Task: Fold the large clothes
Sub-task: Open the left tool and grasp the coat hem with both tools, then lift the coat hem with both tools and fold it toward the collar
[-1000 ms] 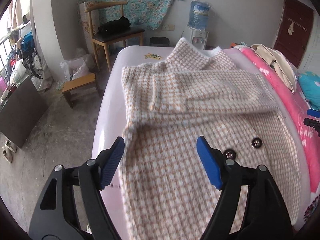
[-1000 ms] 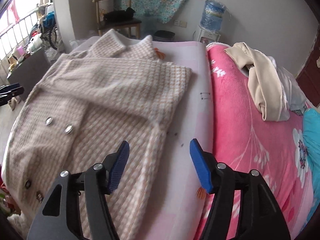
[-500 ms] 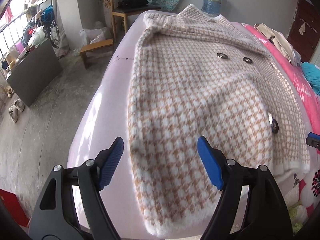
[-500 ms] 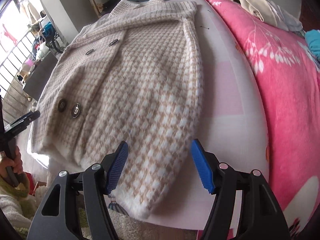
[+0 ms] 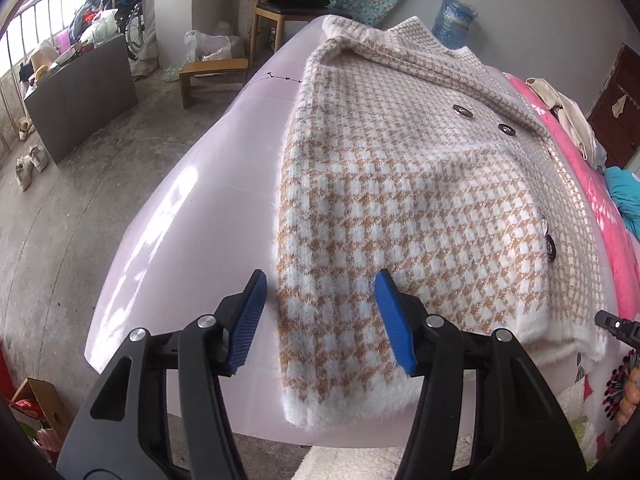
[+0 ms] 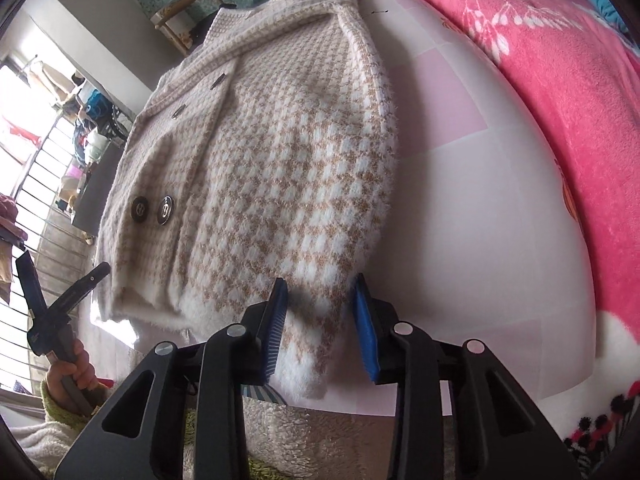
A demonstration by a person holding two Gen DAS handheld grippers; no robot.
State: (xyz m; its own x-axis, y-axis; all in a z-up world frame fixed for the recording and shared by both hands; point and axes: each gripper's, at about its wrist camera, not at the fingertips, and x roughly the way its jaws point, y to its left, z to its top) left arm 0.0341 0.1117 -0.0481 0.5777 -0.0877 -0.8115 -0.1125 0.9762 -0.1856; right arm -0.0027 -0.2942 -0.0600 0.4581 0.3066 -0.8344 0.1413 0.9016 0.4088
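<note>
- Bed (image 5: pixel 168 240), pale pink cover: bears the houndstooth coat (image 5: pixel 400 200), laid flat, sleeves folded in across the body, hem at the near edge. A second ago both cameras looked across its middle; now both sit low at the hem corners.
- Right gripper (image 6: pixel 320 320): jaws have just been closing, now narrow, hem corner between the pads; a firm pinch cannot be told.
- Left gripper (image 5: pixel 320 312): jaws have just been closing, half-wide, straddling the opposite hem edge, pads apart from cloth.
- Judgement: hem grasp is under way for a lengthwise fold.
</note>
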